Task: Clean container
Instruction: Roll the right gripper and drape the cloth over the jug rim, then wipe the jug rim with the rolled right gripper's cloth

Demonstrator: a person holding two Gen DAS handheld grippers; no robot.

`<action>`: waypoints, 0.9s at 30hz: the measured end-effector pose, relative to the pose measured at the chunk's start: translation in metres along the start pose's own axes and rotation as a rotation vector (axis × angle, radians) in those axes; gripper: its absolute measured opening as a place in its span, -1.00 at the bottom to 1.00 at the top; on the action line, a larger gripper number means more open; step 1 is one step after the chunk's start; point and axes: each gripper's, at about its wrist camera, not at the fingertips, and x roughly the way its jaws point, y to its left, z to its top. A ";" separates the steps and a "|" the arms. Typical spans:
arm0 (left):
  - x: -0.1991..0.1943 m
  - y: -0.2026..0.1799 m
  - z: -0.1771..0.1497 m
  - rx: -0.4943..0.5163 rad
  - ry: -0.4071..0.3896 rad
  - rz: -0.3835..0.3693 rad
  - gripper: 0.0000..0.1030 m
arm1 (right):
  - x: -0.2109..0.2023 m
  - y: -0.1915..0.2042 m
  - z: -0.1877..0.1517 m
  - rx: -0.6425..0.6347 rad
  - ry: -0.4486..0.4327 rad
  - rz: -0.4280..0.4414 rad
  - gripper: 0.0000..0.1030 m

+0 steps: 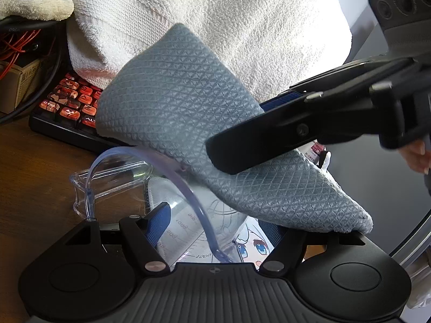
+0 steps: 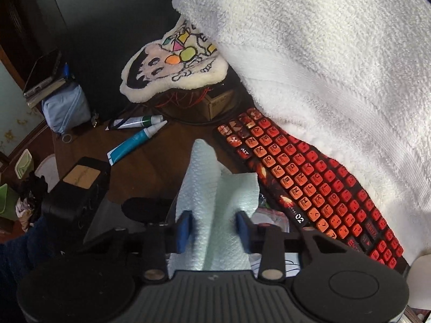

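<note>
Your right gripper (image 2: 212, 231) is clamped on the cloth (image 2: 215, 202), bunched, so it may slip mid-wipe. Your left gripper (image 1: 212, 231) grips the clear container (image 1: 188, 223) tilted over the desk (image 1: 40, 167); too much push could twist it free toward the keyboard (image 2: 309, 183).

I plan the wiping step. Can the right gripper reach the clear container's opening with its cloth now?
Probably yes: the cloth in the right gripper hangs right at the clear container rim, with nothing between them.
</note>
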 end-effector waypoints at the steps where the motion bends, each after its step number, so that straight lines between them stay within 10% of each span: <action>1: 0.000 0.000 -0.001 0.000 0.000 0.000 0.38 | 0.000 0.002 -0.001 -0.011 -0.008 -0.003 -0.44; 27: 0.004 -0.009 0.005 0.004 -0.001 0.003 0.38 | 0.004 -0.005 -0.015 -0.123 -0.092 -0.154 -0.57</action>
